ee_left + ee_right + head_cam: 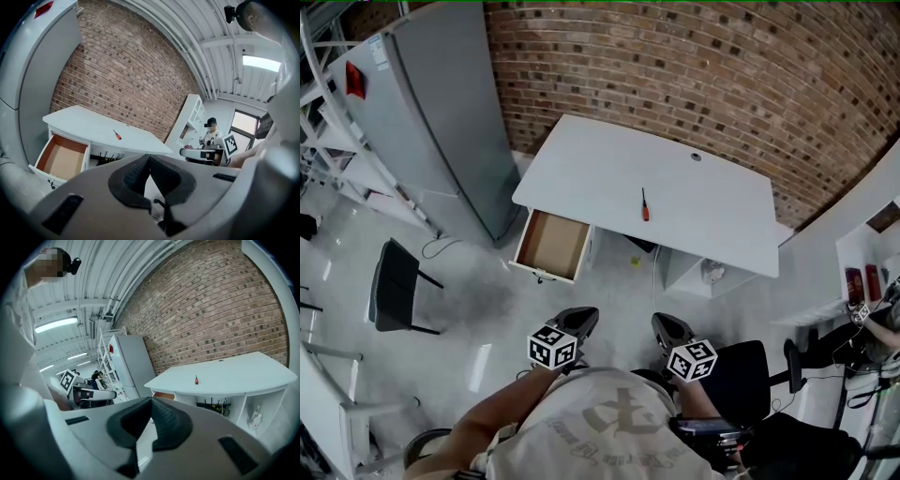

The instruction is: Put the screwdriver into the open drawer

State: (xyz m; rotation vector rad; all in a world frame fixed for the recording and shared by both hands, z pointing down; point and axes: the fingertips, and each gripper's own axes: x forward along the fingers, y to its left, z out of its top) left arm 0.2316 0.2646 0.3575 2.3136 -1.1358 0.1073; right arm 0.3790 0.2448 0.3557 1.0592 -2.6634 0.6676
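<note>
Ahead of my left gripper (581, 317) I saw an orange-handled screwdriver (644, 204), a white desk (600, 169), a tan-lined drawer (551, 246) and a red-brown brick wall (675, 66).

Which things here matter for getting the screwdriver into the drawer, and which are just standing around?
Job in hand:
screwdriver, lying on the white desk
open drawer
left gripper and right gripper, both shut and holding nothing

Standing around:
tall grey cabinet
black chair

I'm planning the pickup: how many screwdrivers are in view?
1. The screwdriver lies mid-top on the white desk, right of the open drawer. Shelves under the desk may hide more.
</note>
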